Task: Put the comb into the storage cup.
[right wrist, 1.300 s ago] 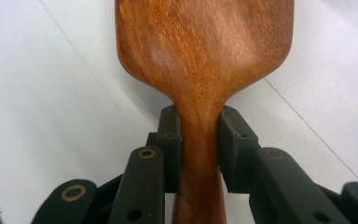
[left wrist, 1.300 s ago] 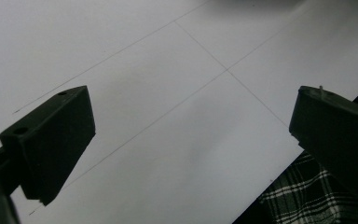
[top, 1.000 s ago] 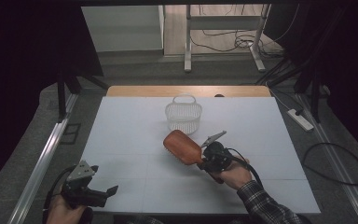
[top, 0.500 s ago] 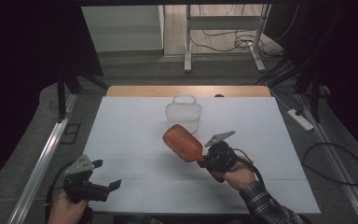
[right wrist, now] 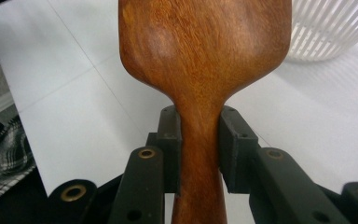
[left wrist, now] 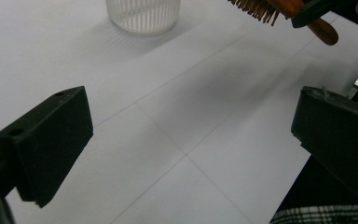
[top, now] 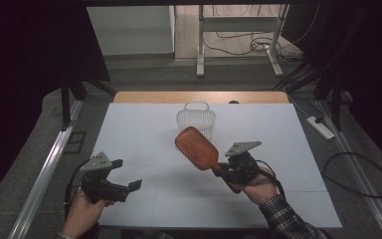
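Right hand-held gripper is clamped on the neck of a reddish-brown wooden paddle hairbrush; in the right gripper view both pads press the handle from either side. The brush is airborne above the white counter, mid-scene, head tilted up and toward the far left, bristles facing down-left. Step in hand looks like carrying the brush toward the white slatted plastic basket, which stands just beyond the brush head at the far centre. Next move likely calls for raising the head over the basket rim, then lowering or tipping it in before letting go. Left hand-held gripper hangs at the near left, jaws wide apart and empty, well apart from the brush. Nothing stands between brush and basket; the basket handle could catch the head.
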A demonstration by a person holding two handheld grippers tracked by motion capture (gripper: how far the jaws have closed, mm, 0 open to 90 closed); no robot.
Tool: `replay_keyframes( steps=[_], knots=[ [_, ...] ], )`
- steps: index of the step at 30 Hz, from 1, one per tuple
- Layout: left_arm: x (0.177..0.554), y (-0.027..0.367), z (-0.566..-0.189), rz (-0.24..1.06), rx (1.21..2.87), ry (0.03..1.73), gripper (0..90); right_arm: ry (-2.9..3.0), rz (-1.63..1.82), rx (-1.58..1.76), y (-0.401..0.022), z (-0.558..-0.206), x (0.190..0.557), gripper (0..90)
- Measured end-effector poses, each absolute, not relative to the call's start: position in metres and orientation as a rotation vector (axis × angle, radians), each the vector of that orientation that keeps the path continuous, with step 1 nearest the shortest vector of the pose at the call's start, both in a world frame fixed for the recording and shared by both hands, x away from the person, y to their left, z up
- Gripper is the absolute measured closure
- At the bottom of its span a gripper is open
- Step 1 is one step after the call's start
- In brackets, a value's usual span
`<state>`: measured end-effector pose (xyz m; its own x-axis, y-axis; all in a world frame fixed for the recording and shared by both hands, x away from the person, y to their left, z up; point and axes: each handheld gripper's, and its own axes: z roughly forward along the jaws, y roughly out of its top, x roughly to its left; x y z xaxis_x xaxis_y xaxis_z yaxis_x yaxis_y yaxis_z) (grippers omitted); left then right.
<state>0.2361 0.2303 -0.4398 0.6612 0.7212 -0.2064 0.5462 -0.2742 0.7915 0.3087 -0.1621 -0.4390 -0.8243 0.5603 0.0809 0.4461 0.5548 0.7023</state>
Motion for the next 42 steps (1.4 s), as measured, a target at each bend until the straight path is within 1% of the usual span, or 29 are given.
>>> replay_keyframes(
  steps=[12, 25, 42],
  knots=[
    [0.259, 0.204, -0.431, 0.165, 1.961, 0.938, 0.0, 2.561, 1.206, 0.847, -0.170, -0.428, 0.303, 72.1],
    [0.284, 0.183, -0.414, 0.143, 1.913, 0.931, 0.0, 2.519, 1.263, 0.823, -0.172, -0.420, 0.298, 72.1],
    [0.314, 0.153, -0.408, 0.024, 1.885, 0.863, 0.0, 2.489, 1.305, 0.819, -0.171, -0.419, 0.296, 72.1]
  ],
)
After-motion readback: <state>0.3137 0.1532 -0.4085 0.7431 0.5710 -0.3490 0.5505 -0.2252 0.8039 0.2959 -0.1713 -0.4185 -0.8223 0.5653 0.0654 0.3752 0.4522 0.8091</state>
